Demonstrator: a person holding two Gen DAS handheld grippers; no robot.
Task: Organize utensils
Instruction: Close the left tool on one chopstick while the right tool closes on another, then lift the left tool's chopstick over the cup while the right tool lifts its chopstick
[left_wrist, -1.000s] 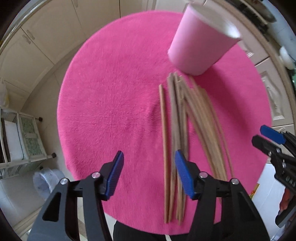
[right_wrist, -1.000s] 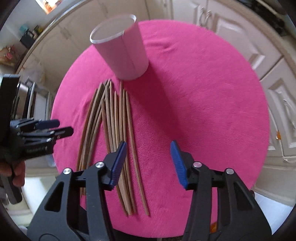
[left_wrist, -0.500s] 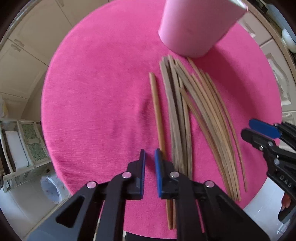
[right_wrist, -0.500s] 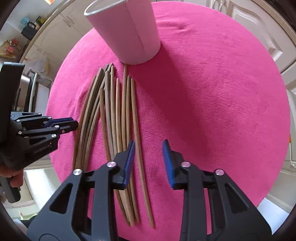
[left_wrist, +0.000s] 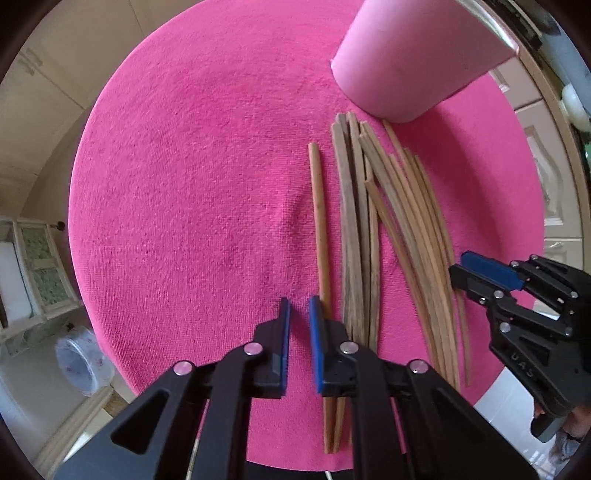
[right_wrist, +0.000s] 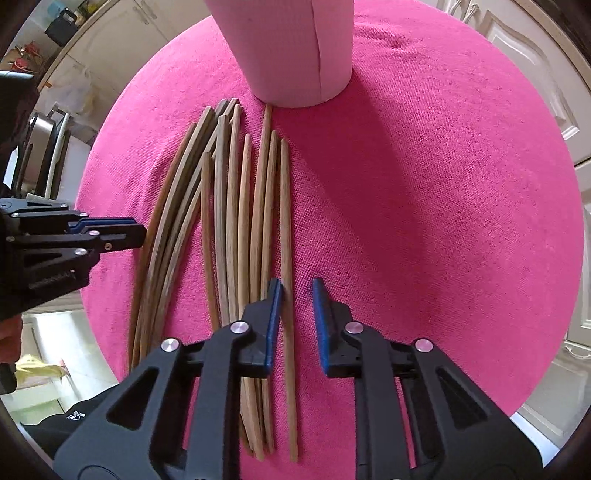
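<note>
Several wooden chopsticks (left_wrist: 373, 236) lie side by side on a round pink mat (left_wrist: 192, 177), and show in the right wrist view (right_wrist: 229, 221) too. A pale pink cup (left_wrist: 413, 62) stands upright at their far ends; it also shows in the right wrist view (right_wrist: 295, 51). My left gripper (left_wrist: 299, 306) is nearly shut and empty, just left of the leftmost chopstick (left_wrist: 319, 221). My right gripper (right_wrist: 297, 288) is partly open, its jaws astride the rightmost chopstick (right_wrist: 286, 236) without gripping it.
The mat (right_wrist: 424, 206) covers a small round table with edges close on all sides. Cream cabinets (right_wrist: 546, 74) surround it. A shelf rack (left_wrist: 33, 273) and a clear plastic tub (left_wrist: 83, 358) stand on the floor at left.
Both grippers have narrowed from wide open and come lower and closer to the chopsticks. The left one is almost shut; the right one now straddles the rightmost chopstick.
</note>
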